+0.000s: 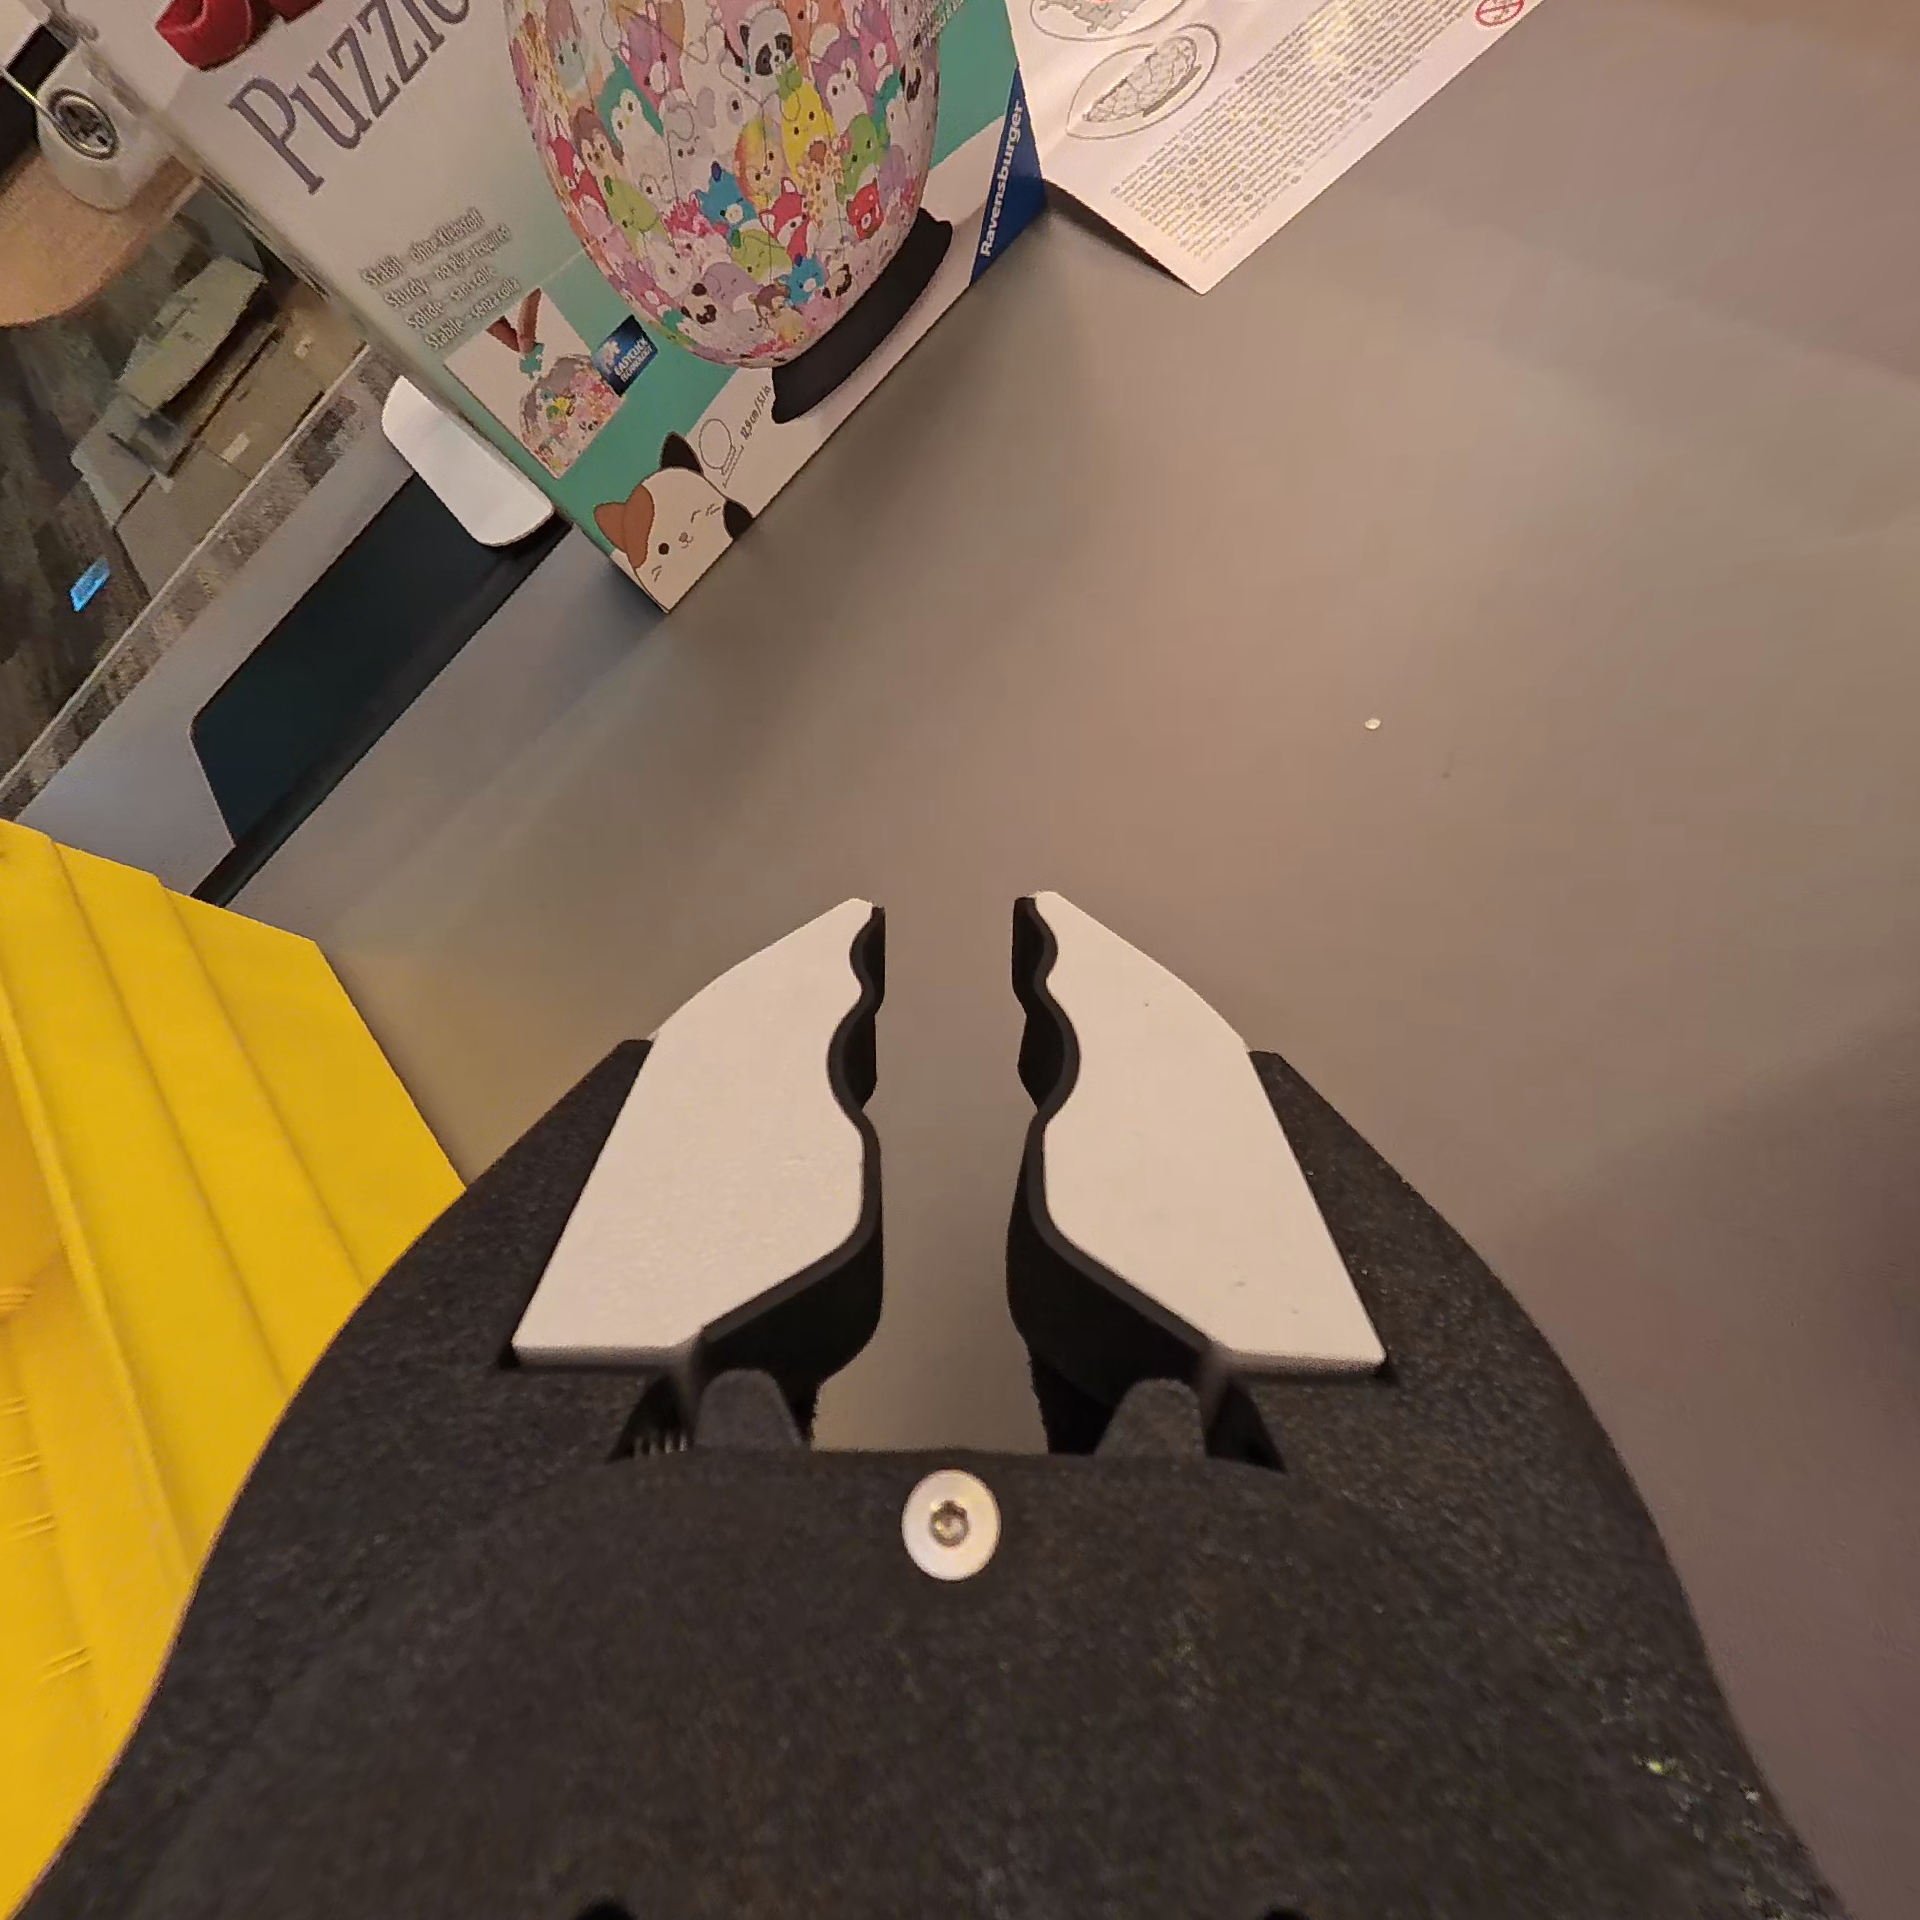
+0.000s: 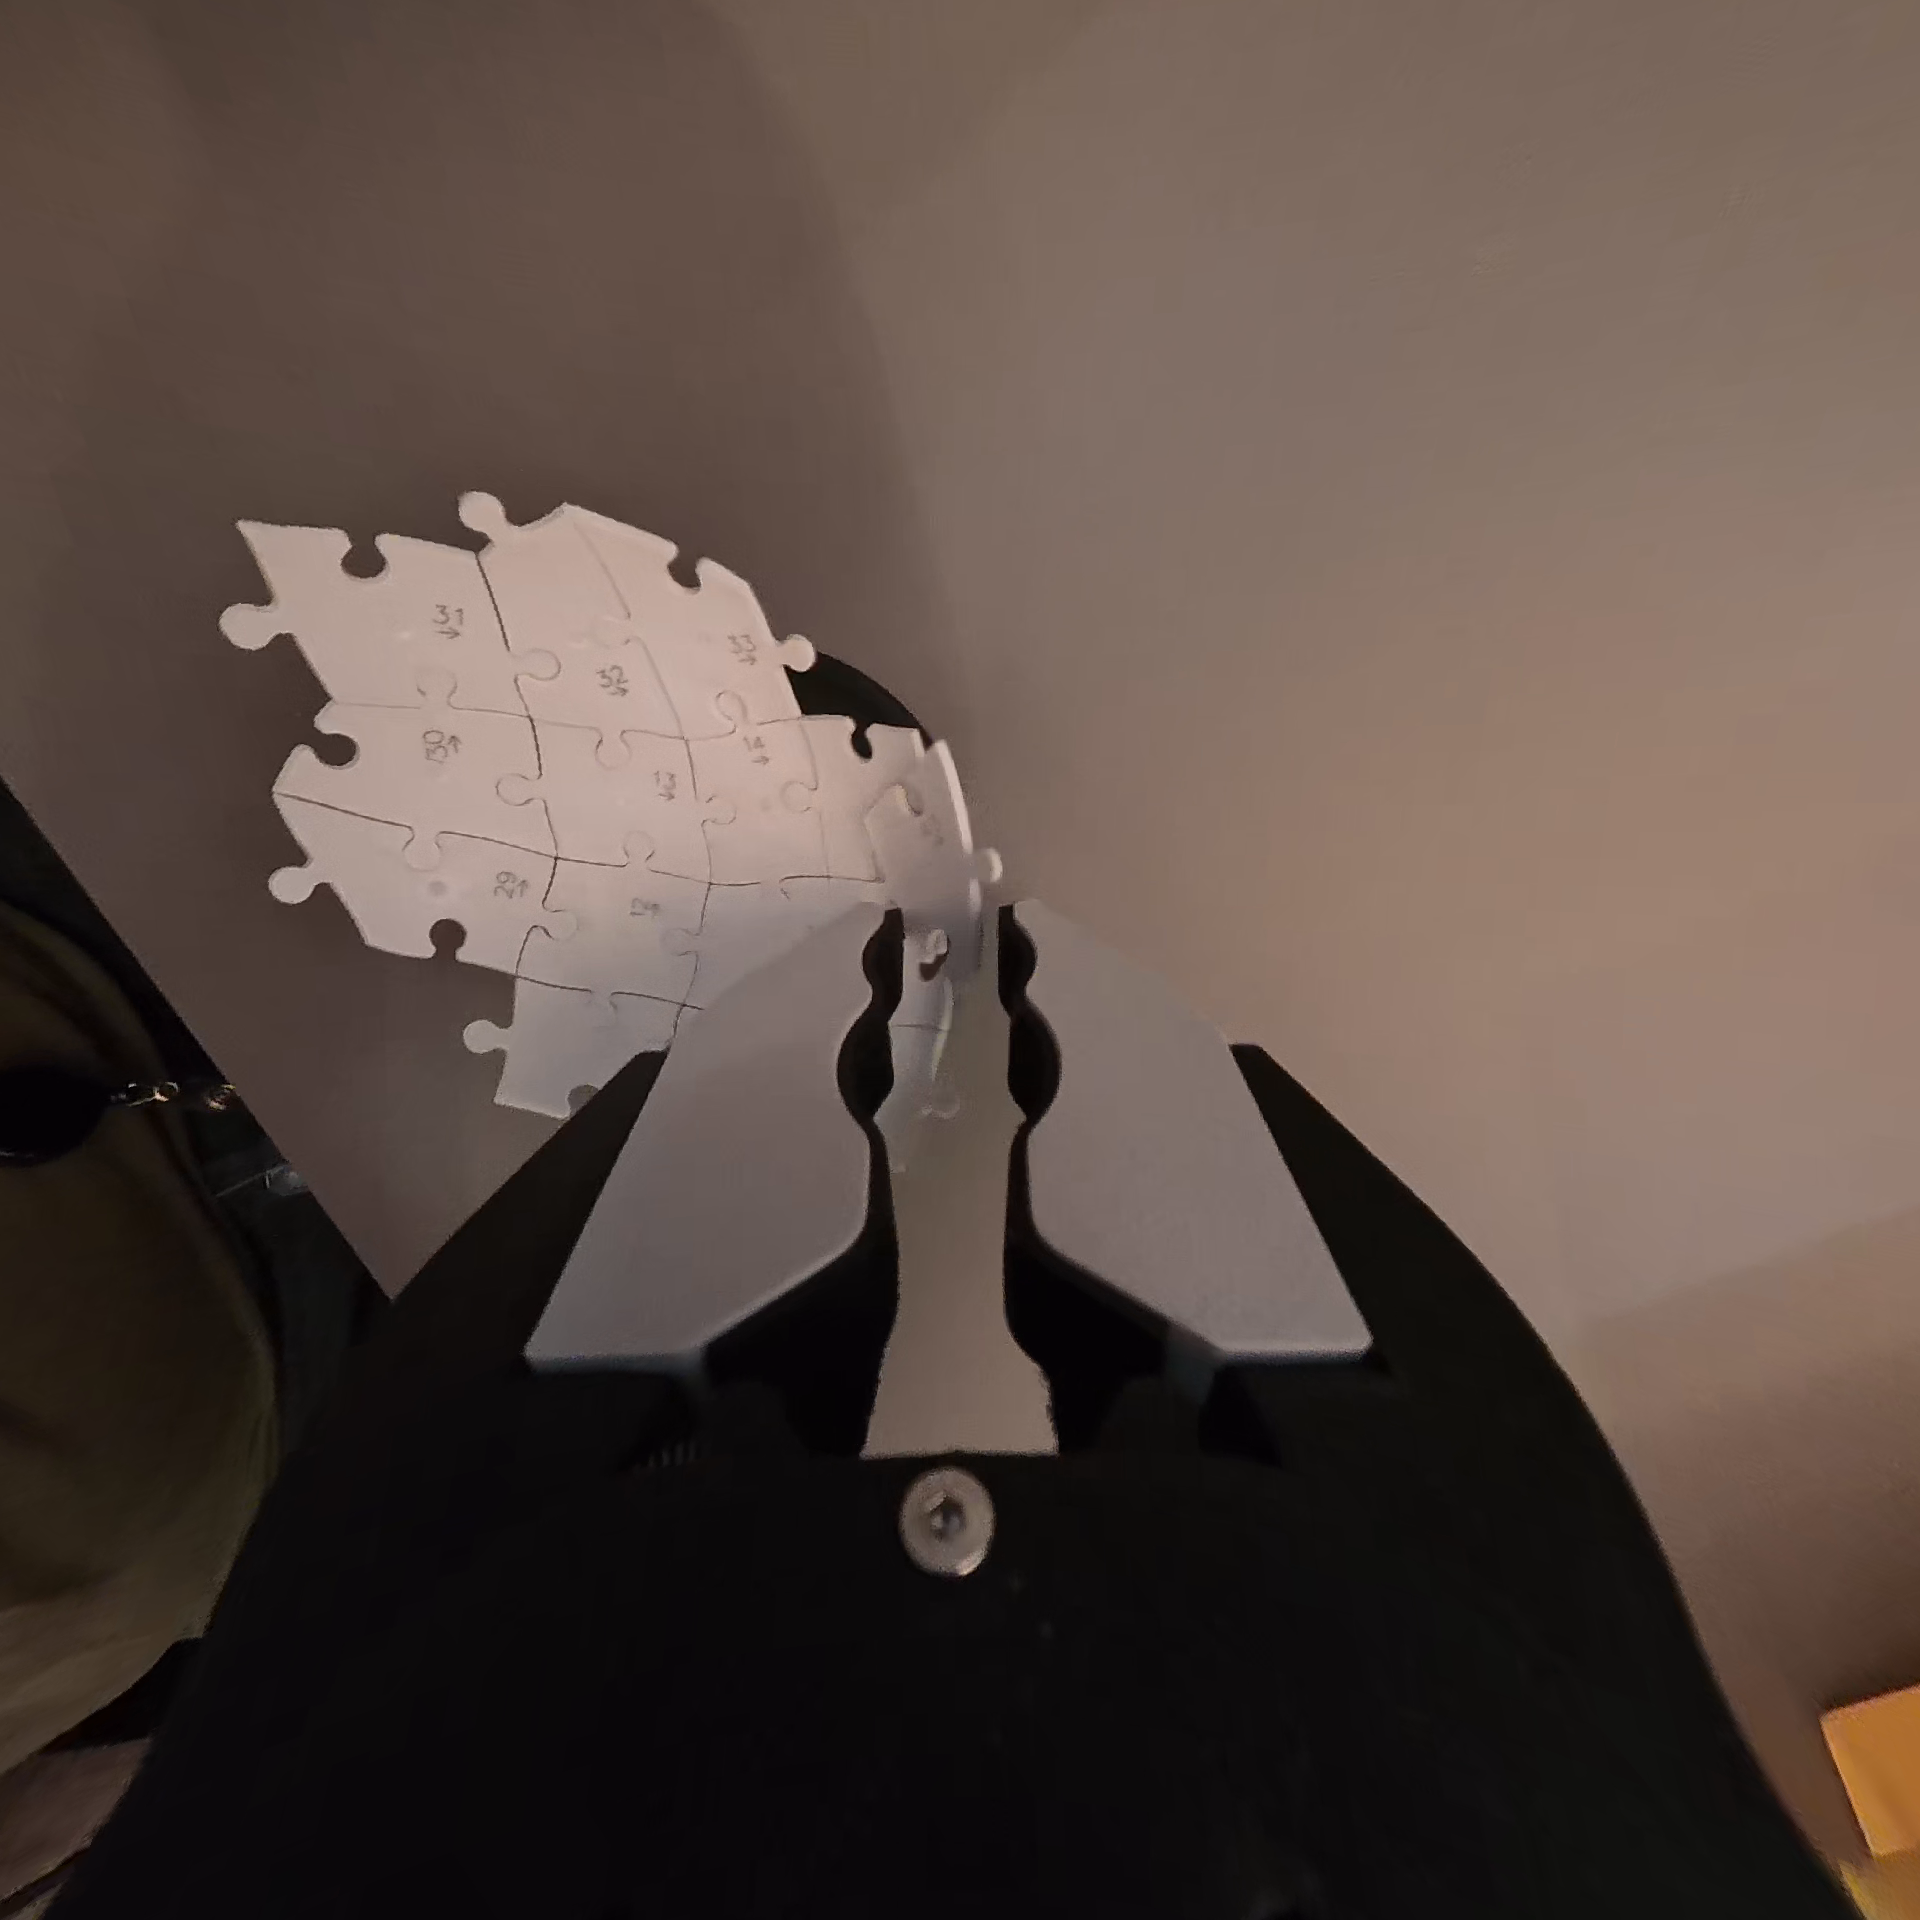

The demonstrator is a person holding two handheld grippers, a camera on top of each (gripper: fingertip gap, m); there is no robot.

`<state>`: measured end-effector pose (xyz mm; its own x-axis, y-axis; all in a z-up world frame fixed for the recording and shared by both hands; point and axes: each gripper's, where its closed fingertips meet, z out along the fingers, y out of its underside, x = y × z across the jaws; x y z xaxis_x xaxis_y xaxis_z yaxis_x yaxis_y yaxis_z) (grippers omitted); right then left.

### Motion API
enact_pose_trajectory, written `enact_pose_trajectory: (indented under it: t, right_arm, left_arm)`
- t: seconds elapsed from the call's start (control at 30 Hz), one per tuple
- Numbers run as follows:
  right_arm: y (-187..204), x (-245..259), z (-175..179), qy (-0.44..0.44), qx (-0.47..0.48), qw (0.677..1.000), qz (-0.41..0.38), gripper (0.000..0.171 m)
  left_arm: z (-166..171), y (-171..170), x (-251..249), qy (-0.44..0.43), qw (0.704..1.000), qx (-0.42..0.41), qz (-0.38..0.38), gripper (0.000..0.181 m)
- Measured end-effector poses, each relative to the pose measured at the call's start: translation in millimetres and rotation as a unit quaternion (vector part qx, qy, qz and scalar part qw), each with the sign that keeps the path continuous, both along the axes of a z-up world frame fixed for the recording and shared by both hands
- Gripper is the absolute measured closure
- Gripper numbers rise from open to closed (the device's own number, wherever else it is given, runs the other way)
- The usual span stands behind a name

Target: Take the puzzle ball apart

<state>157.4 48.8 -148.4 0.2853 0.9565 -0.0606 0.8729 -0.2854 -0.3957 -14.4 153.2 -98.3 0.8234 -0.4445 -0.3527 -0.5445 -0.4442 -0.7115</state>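
1. The left gripper (image 1: 948, 920) was seen with its fingers parted by a narrow gap and nothing between them; bare grey table (image 1: 1299, 644) showed through the gap.

2. Ahead of that gripper and to its left, the puzzle box (image 1: 665, 270) was seen on the table, its printed face turned toward the camera, with a folded instruction sheet (image 1: 1247, 114) ahead and to the right, apart from the box.

3. A yellow ribbed object (image 1: 156, 1195) was seen close on the left of the left gripper's body; what it was could not be told.

4. The right gripper (image 2: 940, 914) was seen pinching the curved puzzle section (image 2: 540, 790) by its near right edge, the edge pieces lying between the fingertips.

5. The section was made of many interlocked pieces and was seen from its pale, numbered inner side, so its hollow faced the camera.

6. Its long axis ran from the fingertips away to the upper left, the far knobbed edge pointing up and left of the gripper.

7. A dark rounded thing (image 2: 862, 691) was partly seen just behind the section's upper right edge; its nature could not be told.

8. Whether the section's far part rested on the table (image 2: 1351, 520) or was held clear of it could not be told.
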Motion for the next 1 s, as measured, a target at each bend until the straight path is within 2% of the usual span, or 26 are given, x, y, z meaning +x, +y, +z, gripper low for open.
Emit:
enact_pose_trajectory:
  t: [0.23,0.4,0.47,0.53,0.6,0.63,0.7,0.77,0.87,0.97,1.0]
  right_arm:
    - [2,-1,9,0.048,-0.014,0.999,0.011,0.165]
    - [7,6,38,0.113,-0.021,0.993,-0.007,0.168]
    - [11,20,69,0.142,-0.010,0.990,-0.018,0.168]
    - [36,54,124,0.170,0.066,0.982,-0.055,0.168]
    - [86,112,180,0.201,0.153,0.955,-0.152,0.168]
    - [112,148,188,0.196,0.156,0.944,-0.215,0.168]
    - [160,216,167,0.141,0.122,0.930,-0.318,0.168]
    - [187,252,122,0.112,0.048,0.921,-0.371,0.168]
    - [202,270,60,0.098,-0.047,0.905,-0.410,0.168]
    - [215,283,30,0.091,-0.065,0.890,-0.441,0.166]
    - [219,288,25,0.085,-0.063,0.888,-0.448,0.155]
  left_arm:
    - [-3,0,0,0.005,1.000,-0.005,-0.001,0.158]
    - [-5,0,1,0.003,1.000,-0.008,-0.001,0.158]
    - [-6,0,1,0.008,1.000,-0.009,-0.001,0.158]
    - [-6,-1,1,0.012,1.000,-0.008,-0.001,0.158]
    - [-5,0,2,0.013,1.000,-0.006,-0.002,0.158]
    - [-5,0,2,0.013,1.000,-0.007,-0.001,0.158]
    - [-6,0,1,0.011,1.000,-0.005,0.002,0.158]
    - [-5,1,1,0.006,1.000,-0.004,0.001,0.158]
    - [-3,0,3,0.001,1.000,-0.001,0.000,0.158]
    - [0,0,4,-0.003,1.000,0.005,-0.002,0.158]
    - [1,0,5,-0.008,1.000,0.008,-0.003,0.158]
